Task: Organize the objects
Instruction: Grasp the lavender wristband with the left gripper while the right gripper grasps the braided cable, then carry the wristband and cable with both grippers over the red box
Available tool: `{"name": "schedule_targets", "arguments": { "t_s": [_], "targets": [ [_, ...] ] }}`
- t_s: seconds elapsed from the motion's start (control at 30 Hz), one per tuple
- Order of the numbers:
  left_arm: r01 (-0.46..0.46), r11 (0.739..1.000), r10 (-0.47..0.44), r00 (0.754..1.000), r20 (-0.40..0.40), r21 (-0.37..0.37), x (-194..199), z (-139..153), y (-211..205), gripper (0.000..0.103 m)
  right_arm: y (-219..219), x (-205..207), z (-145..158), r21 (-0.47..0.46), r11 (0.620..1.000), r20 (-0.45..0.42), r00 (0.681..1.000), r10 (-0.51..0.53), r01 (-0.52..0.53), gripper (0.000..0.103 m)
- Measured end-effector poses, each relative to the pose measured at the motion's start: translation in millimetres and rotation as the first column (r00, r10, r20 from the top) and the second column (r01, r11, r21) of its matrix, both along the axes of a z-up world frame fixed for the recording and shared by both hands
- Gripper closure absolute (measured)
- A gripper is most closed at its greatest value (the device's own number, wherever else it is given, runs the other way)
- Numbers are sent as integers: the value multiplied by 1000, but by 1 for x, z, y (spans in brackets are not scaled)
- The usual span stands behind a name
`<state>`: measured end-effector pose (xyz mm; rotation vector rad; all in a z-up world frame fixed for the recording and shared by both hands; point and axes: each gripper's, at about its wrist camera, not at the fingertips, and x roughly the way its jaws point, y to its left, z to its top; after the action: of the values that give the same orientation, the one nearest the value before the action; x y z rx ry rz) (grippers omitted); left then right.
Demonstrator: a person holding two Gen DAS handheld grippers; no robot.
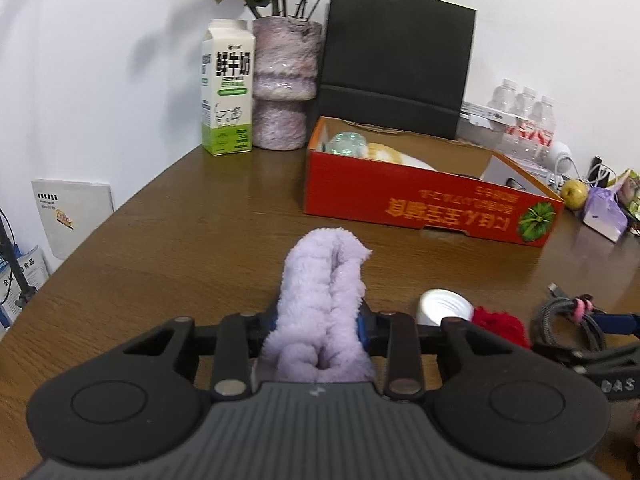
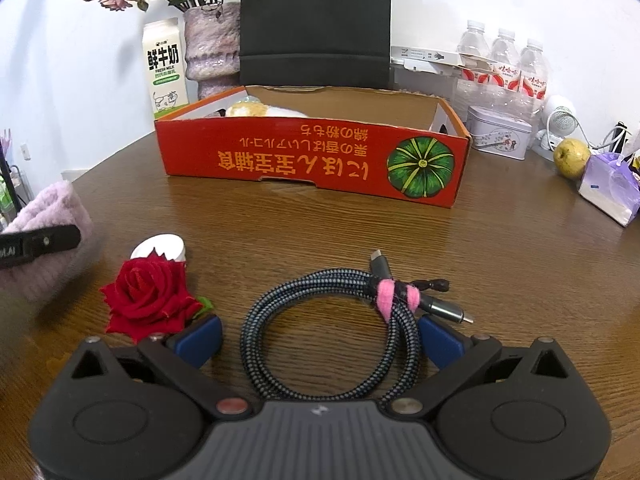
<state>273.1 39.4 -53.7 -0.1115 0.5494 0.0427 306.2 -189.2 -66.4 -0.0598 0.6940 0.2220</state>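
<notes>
My left gripper is shut on a fluffy lilac cloth and holds it just above the brown table; the cloth also shows at the left edge of the right wrist view. My right gripper is open, its blue pads on either side of a coiled braided cable tied with a pink strap. A red fabric rose and a white cap lie left of the cable. The open red cardboard box stands beyond, with a yellow-white item inside.
Milk carton, vase with dried flowers and black paper bag stand behind the box. Water bottles, a tin, a small fan, a yellow fruit and a lilac packet sit at right.
</notes>
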Motion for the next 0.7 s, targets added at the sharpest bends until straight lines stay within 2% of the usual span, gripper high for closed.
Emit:
{"name": "schedule_targets", "arguments": {
  "t_s": [0.03, 0.3, 0.53, 0.7],
  "targets": [
    [5, 1000, -5, 1000, 2, 0, -2, 0, -3, 70, -1, -1, 1, 1, 1000, 8, 1000, -12, 12, 12],
    [7, 1000, -7, 1000, 28, 0, -13, 0, -15, 70, -7, -5, 3, 29, 998, 39, 998, -54, 53, 14],
    [-16, 1000, 17, 999, 49, -5, -19, 3, -14, 70, -1, -27, 14, -10, 998, 181, 982, -59, 62, 14],
    [-14, 1000, 15, 998, 60, -8, -23, 4, -18, 70, 2, -32, 18, -16, 998, 219, 974, -52, 57, 14]
  ]
}}
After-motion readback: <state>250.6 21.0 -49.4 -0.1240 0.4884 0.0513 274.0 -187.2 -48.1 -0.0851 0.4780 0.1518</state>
